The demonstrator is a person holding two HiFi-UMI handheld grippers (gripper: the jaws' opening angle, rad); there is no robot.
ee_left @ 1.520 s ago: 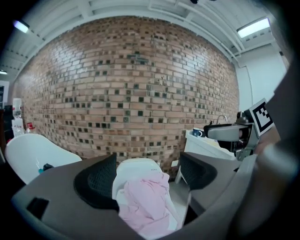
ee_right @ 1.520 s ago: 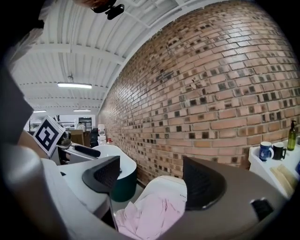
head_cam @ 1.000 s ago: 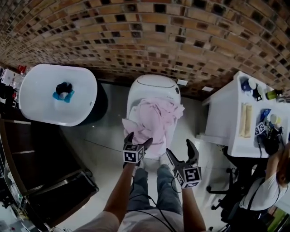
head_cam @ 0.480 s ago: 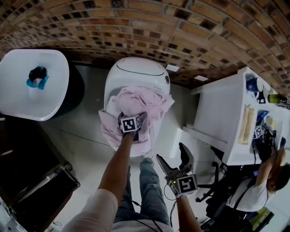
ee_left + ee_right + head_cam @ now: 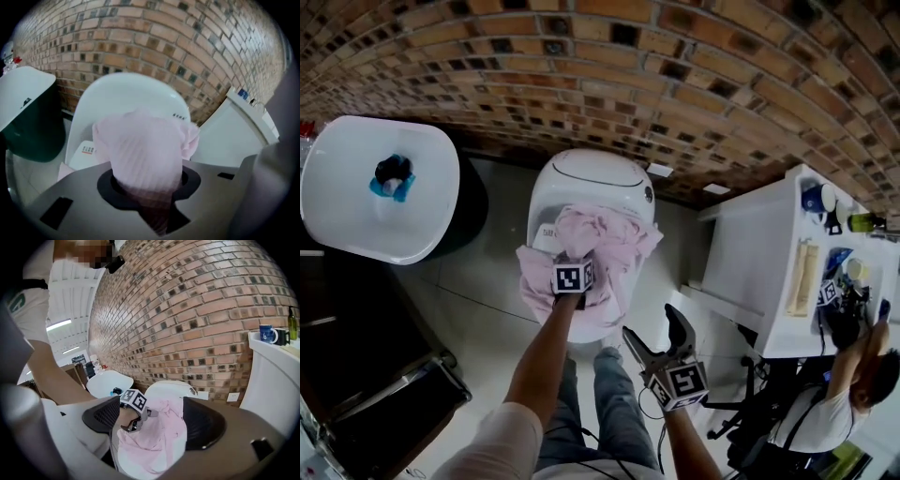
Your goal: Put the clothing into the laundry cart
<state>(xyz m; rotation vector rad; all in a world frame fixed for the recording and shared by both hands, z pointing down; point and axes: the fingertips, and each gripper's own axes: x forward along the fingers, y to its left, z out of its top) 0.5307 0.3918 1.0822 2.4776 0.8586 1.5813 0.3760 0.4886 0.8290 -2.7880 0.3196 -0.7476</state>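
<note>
Clothing: a pale pink striped cloth garment (image 5: pixel 147 150) lies heaped over the front edge of a white rounded plastic unit (image 5: pixel 598 173). Part of it hangs down the unit's face toward the grey floor (image 5: pixel 478 281).
Grip: the left gripper (image 5: pixel 575 261) reaches down into the heap. Its jaws have just been closing and stand clenched on a fold of the pink fabric, which bunches up between them in the left gripper view. We judge the hold is taken high on the heap so that the whole piece lifts free in one pull.
Spare tool: the right gripper (image 5: pixel 652 323) hangs nearer us, well apart from the garment, jaws released and holding nothing. We judge it is held back to give the left room, or to catch a trailing end.
Setting: the unit stands against a brick wall (image 5: pixel 675 66). On one side is a white oval worktop (image 5: pixel 356 202). On the other is a white worktop (image 5: pixel 750 262) carrying a blue mug (image 5: pixel 268 333).
Stage: pick-up made, carry not yet begun. We cannot tell from these views which thing is the laundry cart.
</note>
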